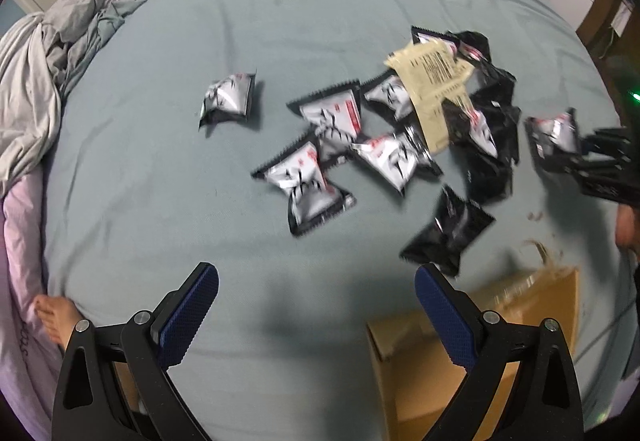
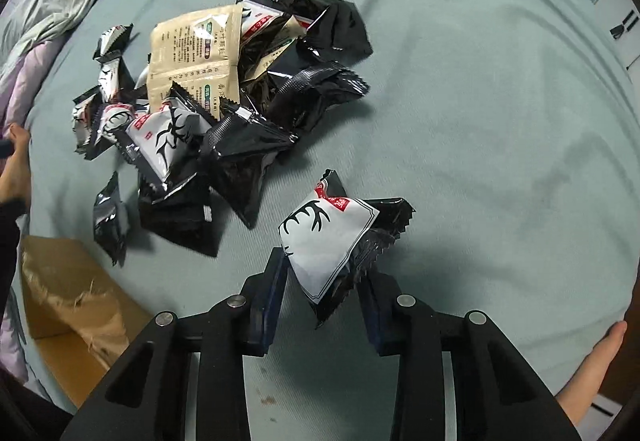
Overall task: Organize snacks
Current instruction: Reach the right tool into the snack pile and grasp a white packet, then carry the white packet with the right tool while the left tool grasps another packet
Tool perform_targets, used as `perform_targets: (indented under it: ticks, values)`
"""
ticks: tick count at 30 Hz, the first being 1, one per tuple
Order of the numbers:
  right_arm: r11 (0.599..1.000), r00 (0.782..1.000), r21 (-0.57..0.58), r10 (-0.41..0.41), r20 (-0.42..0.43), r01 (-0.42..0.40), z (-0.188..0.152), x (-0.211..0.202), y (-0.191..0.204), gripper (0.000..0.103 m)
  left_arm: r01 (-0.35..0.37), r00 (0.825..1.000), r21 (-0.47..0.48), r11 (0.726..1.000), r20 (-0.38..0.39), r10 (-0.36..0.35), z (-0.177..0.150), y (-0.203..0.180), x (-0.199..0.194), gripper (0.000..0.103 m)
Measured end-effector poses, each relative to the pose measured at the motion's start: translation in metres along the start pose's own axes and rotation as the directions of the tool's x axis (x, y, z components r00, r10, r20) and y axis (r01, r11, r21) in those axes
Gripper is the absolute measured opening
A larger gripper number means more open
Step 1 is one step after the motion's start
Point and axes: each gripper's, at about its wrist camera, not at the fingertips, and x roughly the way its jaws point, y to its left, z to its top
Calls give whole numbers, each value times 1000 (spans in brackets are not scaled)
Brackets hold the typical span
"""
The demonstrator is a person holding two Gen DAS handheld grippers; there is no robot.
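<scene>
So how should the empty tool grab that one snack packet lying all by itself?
Grip the lone packet across its puffy middle, coming straight down from above. It lies flat on the bed sheet, apart from the pile, so the open left tool has free room on both sides.

Black-and-white antler-print snack packets (image 2: 324, 237), beige sachet (image 2: 196, 57), pale teal bedsheet (image 2: 480, 121), brown cardboard box (image 1: 440, 361).
</scene>
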Motion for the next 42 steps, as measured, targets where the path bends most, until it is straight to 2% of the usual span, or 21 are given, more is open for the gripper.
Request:
perform_targets:
  ticks: [6, 9, 13, 17, 21, 27, 30, 33, 35, 36, 37, 38, 40, 42]
  values:
    - [995, 994, 60, 74, 85, -79, -6, -36, -10, 33, -48, 998, 9, 999, 46, 48, 34, 0, 19, 100]
    - [984, 980, 101, 133, 145, -148, -17, -64, -24, 33, -47, 997, -8, 999, 56, 47, 51, 3, 29, 100]
    - [958, 955, 148, 211, 209, -245, -25, -88, -45, 33, -39, 999, -13, 999, 22, 40, 60, 8, 45, 100]
    - [931, 933, 187, 264, 245, -313, -34, -97, -62, 33, -42, 999, -32, 999, -24, 41, 68, 15, 62, 100]
    - [904, 914, 220, 307, 264, -367, -40, -95, -74, 33, -12, 998, -70, 998, -63, 7, 74, 22, 79, 100]
    - [894, 911, 235, 320, 262, -381, -34, -84, -77, 33, -19, 995, -34, 999, -94, 15, 80, 21, 101, 101]
    - [897, 909, 225, 319, 269, -381, -32, -85, -73, 33, 33, 995, -82, 996, -88, -40, 87, 30, 107, 101]
    - [908, 917, 212, 303, 260, -360, -31, -84, -68, 33, 59, 992, -112, 992, -105, -71, 91, 38, 112, 99]
    - [915, 923, 205, 296, 245, -348, -30, -81, -63, 33, 37, 991, -111, 993, -122, -50, 92, 39, 107, 71]
    - [916, 925, 203, 295, 238, -345, -30, -80, -62, 33, 37, 991, -110, 993, -122, -50, 91, 38, 104, 62]
    - [918, 927, 200, 294, 231, -341, -30, -78, -60, 33, 58, 990, -111, 992, -121, -72, 90, 39, 99, 41]
    - [922, 930, 195, 291, 222, -335, -29, -76, -58, 33, 79, 989, -114, 990, -118, -92, 93, 46, 98, 25]
    - [928, 935, 186, 282, 213, -322, -29, -76, -54, 33, 110, 986, -134, 985, -113, -126, 88, 52, 91, 22]
    - [932, 939, 182, 277, 203, -314, -28, -75, -49, 33, 131, 983, -147, 980, -107, -147, 82, 54, 85, 14]
